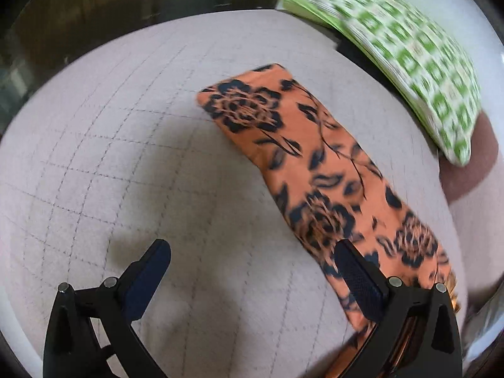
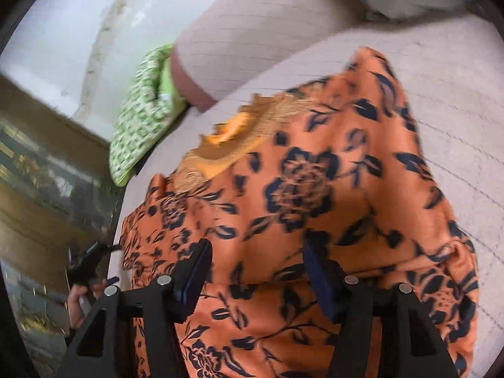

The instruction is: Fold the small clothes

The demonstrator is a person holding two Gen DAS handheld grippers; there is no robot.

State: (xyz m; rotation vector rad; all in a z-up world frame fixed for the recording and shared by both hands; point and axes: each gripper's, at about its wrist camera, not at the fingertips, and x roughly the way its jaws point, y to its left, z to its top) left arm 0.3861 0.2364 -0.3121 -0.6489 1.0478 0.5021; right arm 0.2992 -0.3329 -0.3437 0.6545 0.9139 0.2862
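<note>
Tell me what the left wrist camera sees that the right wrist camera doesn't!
Only the left wrist view shows the left gripper, open over bare quilted bedding, and the cloth's flat folded end.

Only the right wrist view shows the right gripper above bunched fabric, a frayed yellow edge, and a hand at the lower left.

Both show the orange flowered cloth and the green checked pillow.

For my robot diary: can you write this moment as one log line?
stage: folding | orange floral cloth: long strip on grey quilted bed | left gripper: open, empty | right gripper: open above cloth
</note>
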